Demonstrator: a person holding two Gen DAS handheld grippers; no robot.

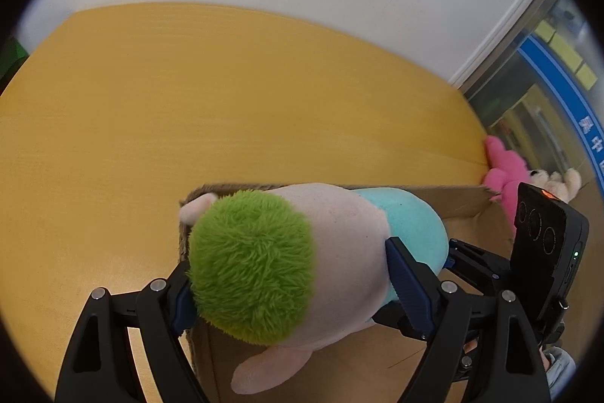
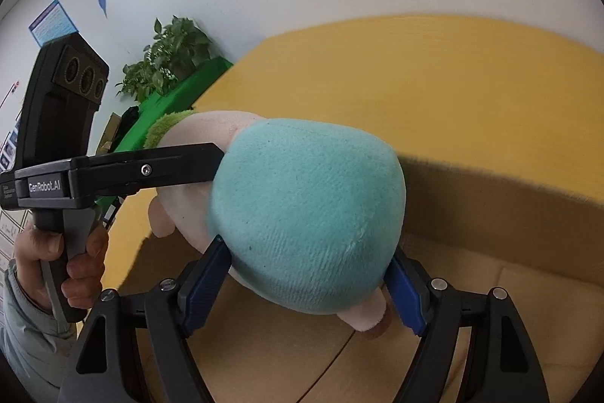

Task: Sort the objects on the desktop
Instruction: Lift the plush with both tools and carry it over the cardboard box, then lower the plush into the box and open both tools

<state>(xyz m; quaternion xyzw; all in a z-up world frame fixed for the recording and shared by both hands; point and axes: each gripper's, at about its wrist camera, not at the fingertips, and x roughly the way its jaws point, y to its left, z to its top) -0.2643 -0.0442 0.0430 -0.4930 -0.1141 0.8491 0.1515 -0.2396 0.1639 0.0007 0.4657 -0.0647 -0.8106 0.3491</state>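
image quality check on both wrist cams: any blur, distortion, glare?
Left wrist view: heavy fisheye bending with a dark rim; the table edge is smeared, while the plush doll and left gripper are fairly sharp. Right wrist view: same bending; the cardboard box rim and table look motion-blurred, the doll's teal body crisper. Lighting soft and even, no glare in either.

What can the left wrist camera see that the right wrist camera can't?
Only the left wrist view shows the plush doll's fuzzy green hair full on, and a pink plush toy beyond the open cardboard box.

Only the right wrist view shows a leafy potted plant and a person's hand gripping the left tool's handle.

Both show the pale doll in turquoise clothes, clamped by the left tool and right tool above the box, and the yellow wooden table.
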